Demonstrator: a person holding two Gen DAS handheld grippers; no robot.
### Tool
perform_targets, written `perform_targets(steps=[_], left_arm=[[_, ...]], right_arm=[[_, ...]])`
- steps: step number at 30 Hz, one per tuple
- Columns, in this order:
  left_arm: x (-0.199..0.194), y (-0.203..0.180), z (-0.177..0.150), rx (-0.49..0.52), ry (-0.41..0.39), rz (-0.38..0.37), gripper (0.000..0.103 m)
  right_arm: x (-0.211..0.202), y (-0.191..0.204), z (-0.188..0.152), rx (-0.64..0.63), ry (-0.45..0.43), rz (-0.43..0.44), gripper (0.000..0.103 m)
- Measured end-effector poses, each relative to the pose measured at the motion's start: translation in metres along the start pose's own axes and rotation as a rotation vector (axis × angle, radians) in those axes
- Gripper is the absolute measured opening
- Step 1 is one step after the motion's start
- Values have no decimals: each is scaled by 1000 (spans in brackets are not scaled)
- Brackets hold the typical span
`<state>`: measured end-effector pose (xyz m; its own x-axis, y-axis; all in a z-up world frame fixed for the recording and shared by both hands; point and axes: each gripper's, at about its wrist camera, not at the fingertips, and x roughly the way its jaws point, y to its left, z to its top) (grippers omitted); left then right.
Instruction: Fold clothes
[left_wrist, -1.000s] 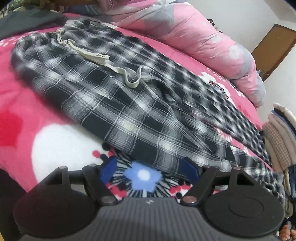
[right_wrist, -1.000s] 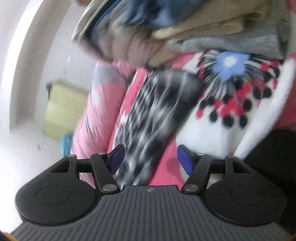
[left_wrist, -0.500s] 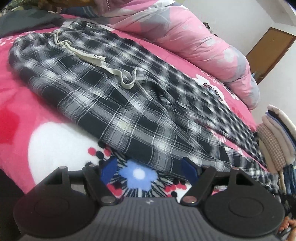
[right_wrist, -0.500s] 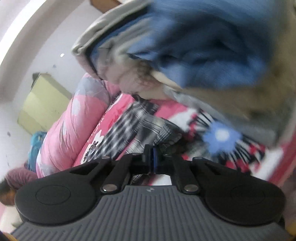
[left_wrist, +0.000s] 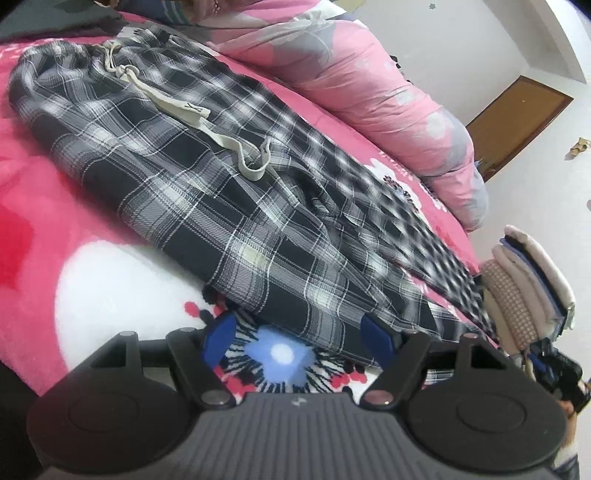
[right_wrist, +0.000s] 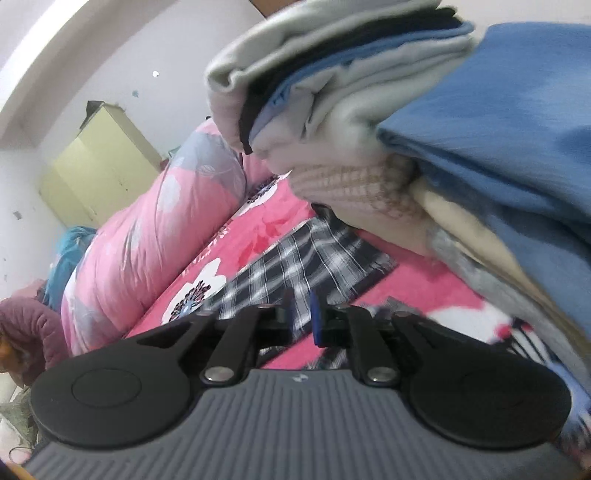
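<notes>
Pink fleece blanket (left_wrist: 74, 229) across the bed, plush, with white and blue flower prints. One puffy pink quilt (left_wrist: 369, 85) rolled along the far edge. One pair of plaid trousers (left_wrist: 207, 192) flat on the blanket, thin woven check in black, grey and white, long axis running from the waistband at upper left down to the leg ends at lower right. One stack of folded clothes (right_wrist: 443, 129) beside those leg ends: knit, fleece, blue cotton. Left gripper (left_wrist: 295, 338) low over the near trouser edge, fingers wide, nothing between. Right gripper (right_wrist: 303, 314) narrow, having just eased apart a touch, plaid cloth pinched between. One cream drawstring (left_wrist: 192, 110), flat woven tape, looped over the waist.
</notes>
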<state>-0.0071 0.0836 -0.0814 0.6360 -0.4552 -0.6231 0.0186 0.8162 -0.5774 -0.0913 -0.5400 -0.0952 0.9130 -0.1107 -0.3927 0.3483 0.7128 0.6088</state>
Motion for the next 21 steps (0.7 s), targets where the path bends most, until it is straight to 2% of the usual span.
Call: perform_targets(steps=[2,6,9,11,13,14,15,16,17,18,21], left_arm=[[3,1,3,-3,4,-4,76],[8,4,9,-42,-2,-6,76],[11,7,12,-101,-10,-5,76],[14,9,15,-143,-12,3,76],[18,6,17,-160,-14,44,69],[19,4,19,-161,-15,74,54],[21,2,20,-160,-14,114,26],[23,3,21,-170,-9,139,12],[24,8,21,-203,-3,131,6],[21,14,20,-240,-4,104,4],[6,29,15,-297,-21,30,4]], right_arm=[[-15,-6,-14,48,52,0,28],[-20,-19,-39,165,165,26,28],[-5,-17,-42,171,199,-9,28],[10,-18,-42,206,230,-13,36],[21,-21,-42,273,232,-19,37],[23,-21,-42,282,225,-4,31],[26,-20,-42,286,216,14,21],[27,-19,-42,285,216,22,1],[20,-16,-40,285,201,41,1],[13,-13,-38,285,183,62,1],[-28,-4,-34,253,106,125,1]])
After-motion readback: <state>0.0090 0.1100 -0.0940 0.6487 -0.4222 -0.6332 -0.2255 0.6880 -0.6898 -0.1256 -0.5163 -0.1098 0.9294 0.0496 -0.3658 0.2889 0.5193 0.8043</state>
